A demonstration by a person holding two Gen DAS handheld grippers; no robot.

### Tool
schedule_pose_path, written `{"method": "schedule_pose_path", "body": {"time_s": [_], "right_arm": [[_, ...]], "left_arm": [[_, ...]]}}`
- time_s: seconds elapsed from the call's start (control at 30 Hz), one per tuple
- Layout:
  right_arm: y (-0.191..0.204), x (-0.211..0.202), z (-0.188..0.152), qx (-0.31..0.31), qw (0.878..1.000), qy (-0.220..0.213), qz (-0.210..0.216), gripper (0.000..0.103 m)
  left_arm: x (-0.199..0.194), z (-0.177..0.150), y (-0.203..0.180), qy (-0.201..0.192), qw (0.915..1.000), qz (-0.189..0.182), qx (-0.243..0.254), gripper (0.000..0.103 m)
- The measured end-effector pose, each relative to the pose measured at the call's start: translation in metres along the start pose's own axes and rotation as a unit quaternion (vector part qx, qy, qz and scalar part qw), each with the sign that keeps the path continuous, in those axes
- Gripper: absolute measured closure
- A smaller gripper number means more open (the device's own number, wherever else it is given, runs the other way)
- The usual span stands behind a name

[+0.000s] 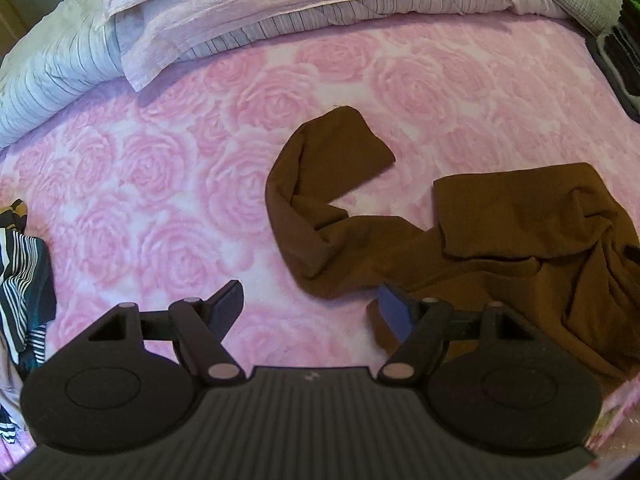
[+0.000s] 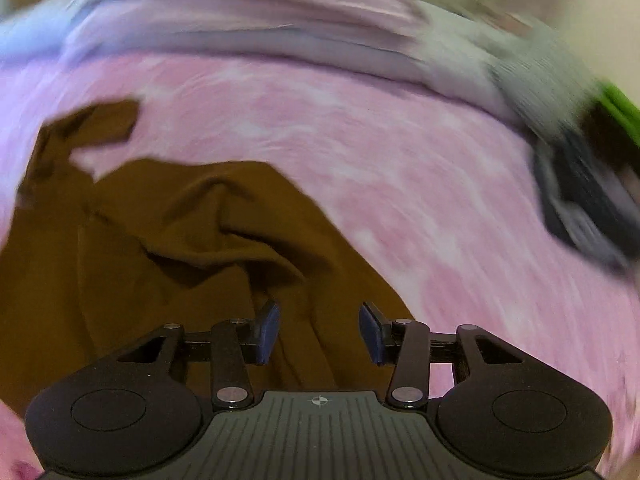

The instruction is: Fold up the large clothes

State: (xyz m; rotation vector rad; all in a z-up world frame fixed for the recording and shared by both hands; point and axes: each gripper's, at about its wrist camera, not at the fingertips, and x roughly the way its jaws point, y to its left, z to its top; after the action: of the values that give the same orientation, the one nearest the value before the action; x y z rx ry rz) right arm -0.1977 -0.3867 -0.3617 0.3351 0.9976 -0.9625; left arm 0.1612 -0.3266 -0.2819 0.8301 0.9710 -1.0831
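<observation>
right gripper [image 2: 319,332]: seen nearest in the right wrist view, pointed steeply down; its jaws stand partly apart and nothing is clamped, with brown cloth seen through the gap beneath them.
right pads [image 2: 267,332]: no cloth is pressed by either of the 2 blue pads; contact with the folds below cannot be told, as the view is smeared by motion.
left gripper [image 1: 312,306]: its jaws are spread wide and nothing is held; pink sheet is seen between them.
left gripper, right-hand pad [image 1: 394,312]: it is set just over the near edge of the cloth; touch cannot be told.
brown garment [image 1: 500,236]: it is laid crumpled on the rose-patterned bedsheet [image 1: 160,184], mostly to the right of the left gripper and directly under the right gripper.
long axis: the body is bunched at the right, and 1 long narrow part [image 1: 320,184], judged a sleeve or leg, is run away from the grippers and curled back on itself.
nearer hand: the right is judged nearer to the bulk, the left nearer to the narrow part.
coming move: flattening is judged needed before any fold.
pillows [image 1: 280,12]: stacked at the far edge, well apart from the garment.
</observation>
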Motion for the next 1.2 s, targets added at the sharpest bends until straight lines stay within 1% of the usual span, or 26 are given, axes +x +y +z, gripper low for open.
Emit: {"method": "schedule_pose_path", "body": {"time_s": [0.13, 0.17, 0.2, 0.23, 0.3, 0.37, 0.43, 0.5, 0.53, 0.57, 0.6, 0.63, 0.67, 0.7, 0.73, 0.77, 0.8, 0.83, 0.87, 0.93, 0.97, 1.0, 1.03, 1.07, 1.1, 1.2], "right_arm": [[0.012, 0.055, 0.006, -0.074, 0.997, 0.003, 0.02, 0.063], [0.01, 0.067, 0.006, -0.079, 0.996, 0.002, 0.039, 0.092], [0.005, 0.068, 0.007, -0.077, 0.995, -0.006, 0.058, 0.103], [0.0, 0.069, 0.008, -0.07, 0.995, -0.009, 0.072, 0.103], [-0.02, 0.047, 0.006, -0.037, 0.994, -0.052, 0.085, 0.103], [-0.056, 0.011, -0.002, 0.037, 0.991, -0.107, 0.077, 0.103], [-0.109, -0.039, -0.023, 0.151, 0.974, -0.161, 0.05, 0.103], [-0.163, -0.082, -0.057, 0.264, 0.947, -0.181, 0.006, 0.103], [-0.187, -0.099, -0.079, 0.325, 0.928, -0.18, -0.019, 0.103], [-0.21, -0.112, -0.107, 0.391, 0.904, -0.167, -0.047, 0.103], [-0.231, -0.12, -0.137, 0.455, 0.876, -0.139, -0.074, 0.102], [-0.247, -0.12, -0.167, 0.511, 0.848, -0.1, -0.096, 0.1], [-0.264, -0.112, -0.202, 0.564, 0.817, -0.019, -0.119, 0.089], [-0.275, -0.098, -0.229, 0.595, 0.789, 0.074, -0.132, 0.078], [-0.284, -0.084, -0.251, 0.612, 0.765, 0.153, -0.131, 0.078], [-0.286, -0.074, -0.273, 0.626, 0.741, 0.208, -0.125, 0.077], [-0.286, -0.071, -0.282, 0.632, 0.737, 0.211, -0.114, 0.076], [-0.285, -0.069, -0.281, 0.624, 0.751, 0.195, -0.094, 0.075], [-0.285, -0.065, -0.272, 0.601, 0.776, 0.178, -0.077, 0.072], [-0.278, -0.054, -0.244, 0.529, 0.836, 0.139, -0.051, 0.067], [-0.273, -0.045, -0.226, 0.478, 0.871, 0.112, -0.03, 0.066], [-0.269, -0.035, -0.21, 0.434, 0.896, 0.094, -0.01, 0.062], [-0.263, -0.024, -0.199, 0.393, 0.916, 0.081, 0.011, 0.06], [-0.255, -0.008, -0.184, 0.351, 0.933, 0.073, 0.03, 0.057], [-0.248, 0.007, -0.174, 0.322, 0.943, 0.066, 0.043, 0.055], [-0.235, 0.041, -0.151, 0.264, 0.958, 0.059, 0.099, 0.053]], "left_arm": [[0.016, -0.003, -0.01, 0.011, 0.9999, 0.008, 0.002, 0.032], [0.02, -0.004, -0.012, 0.016, 0.9998, 0.01, 0.002, 0.032], [0.023, -0.004, -0.015, 0.02, 0.9997, 0.013, 0.003, 0.033], [0.025, -0.005, -0.017, 0.024, 0.9996, 0.014, 0.004, 0.034], [0.024, -0.003, -0.022, 0.026, 0.9996, 0.012, 0.008, 0.035], [0.022, 0.001, -0.027, 0.022, 0.9996, 0.009, 0.015, 0.035], [0.02, 0.007, -0.034, 0.018, 0.9995, 0.007, 0.025, 0.035], [0.018, 0.014, -0.043, 0.015, 0.9994, 0.004, 0.03, 0.035], [0.018, 0.017, -0.049, 0.013, 0.9994, 0.0, 0.031, 0.035], [0.019, 0.019, -0.056, 0.01, 0.9994, -0.004, 0.033, 0.035], [0.02, 0.022, -0.064, 0.008, 0.9993, -0.011, 0.035, 0.035], [0.022, 0.024, -0.07, 0.006, 0.9992, -0.016, 0.036, 0.035], [0.024, 0.027, -0.079, 0.004, 0.999, -0.02, 0.04, 0.035], [0.027, 0.029, -0.087, 0.002, 0.9987, -0.022, 0.045, 0.035], [0.03, 0.03, -0.096, -0.002, 0.9982, -0.027, 0.053, 0.035], [0.033, 0.032, -0.105, -0.006, 0.9975, -0.032, 0.063, 0.035], [0.037, 0.034, -0.115, -0.01, 0.9963, -0.037, 0.077, 0.035], [0.042, 0.037, -0.124, -0.013, 0.9942, -0.047, 0.096, 0.035], [0.048, 0.038, -0.132, -0.014, 0.9916, -0.058, 0.115, 0.035], [0.061, 0.042, -0.149, -0.015, 0.9843, -0.076, 0.158, 0.035], [0.069, 0.043, -0.156, -0.016, 0.9794, -0.085, 0.182, 0.035], [0.076, 0.045, -0.163, -0.017, 0.9749, -0.091, 0.203, 0.035], [0.084, 0.045, -0.166, -0.017, 0.971, -0.096, 0.218, 0.036], [0.093, 0.047, -0.17, -0.013, 0.967, -0.103, 0.233, 0.036], [0.1, 0.049, -0.171, -0.01, 0.9644, -0.108, 0.241, 0.037], [0.126, 0.054, -0.17, 0.002, 0.9591, -0.131, 0.251, 0.04]]}}
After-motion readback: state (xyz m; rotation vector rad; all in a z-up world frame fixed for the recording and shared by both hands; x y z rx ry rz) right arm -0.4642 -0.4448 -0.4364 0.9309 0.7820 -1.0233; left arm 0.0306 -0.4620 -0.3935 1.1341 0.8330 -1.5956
